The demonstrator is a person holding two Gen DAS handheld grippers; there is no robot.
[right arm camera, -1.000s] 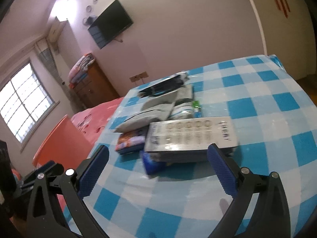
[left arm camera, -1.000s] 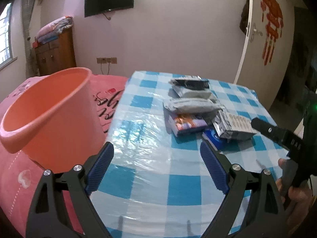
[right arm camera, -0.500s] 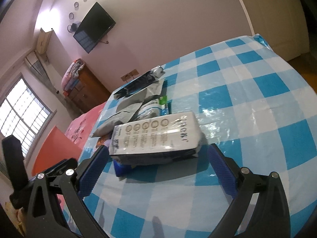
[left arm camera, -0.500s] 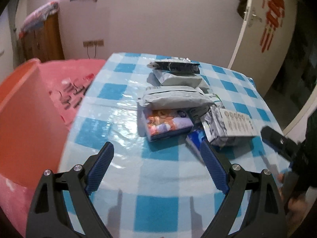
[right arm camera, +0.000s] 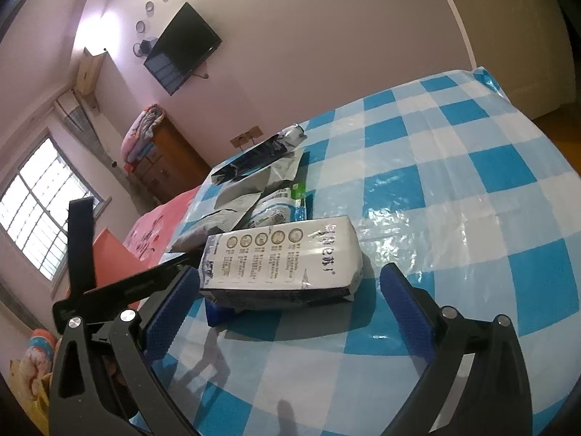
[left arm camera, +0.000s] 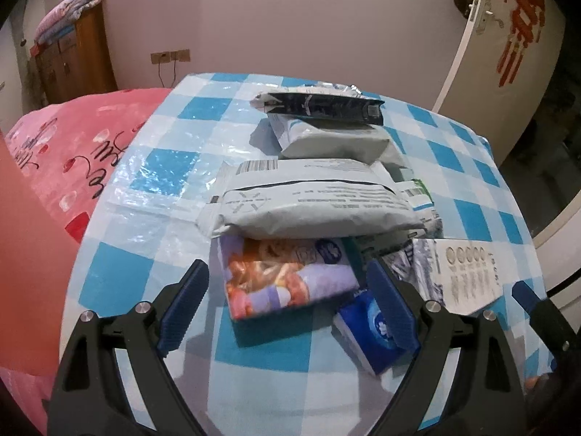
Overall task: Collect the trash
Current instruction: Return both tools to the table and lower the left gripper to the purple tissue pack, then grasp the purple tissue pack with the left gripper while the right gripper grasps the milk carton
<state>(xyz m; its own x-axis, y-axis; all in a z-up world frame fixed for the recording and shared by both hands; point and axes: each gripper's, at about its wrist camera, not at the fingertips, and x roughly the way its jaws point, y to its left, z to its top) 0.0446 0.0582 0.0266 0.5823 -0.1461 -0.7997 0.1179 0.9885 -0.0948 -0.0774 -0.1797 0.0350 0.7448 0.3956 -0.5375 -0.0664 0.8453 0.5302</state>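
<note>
A pile of wrappers lies on the blue-checked table [left arm camera: 152, 269]. My left gripper [left arm camera: 287, 309] is open and tilted down over the near end of a purple and orange packet [left arm camera: 287, 276], its pads clear of it. A blue tissue pack [left arm camera: 370, 330] lies beside its right finger. Behind are a grey mailer bag [left arm camera: 312, 207], a pale bag [left arm camera: 334, 138] and a black pouch [left arm camera: 319, 105]. My right gripper [right arm camera: 290, 312] is open just in front of a white printed pack [right arm camera: 287, 261], which rests on the blue tissue pack [right arm camera: 218, 312]. That white printed pack [left arm camera: 464, 276] also shows at the right in the left wrist view.
An orange bin [left arm camera: 21, 254] stands off the table's left side, against a pink bed [left arm camera: 80, 145]. The orange bin [right arm camera: 109, 254] is also seen past the left gripper's arm [right arm camera: 120, 287]. A white door [left arm camera: 508, 72] is at the far right. The table's right half [right arm camera: 472, 181] is bare cloth.
My left gripper has swung right and down from the bin to the pile, now close over the purple packet. My right gripper came nearer the white pack. Both stayed open.
</note>
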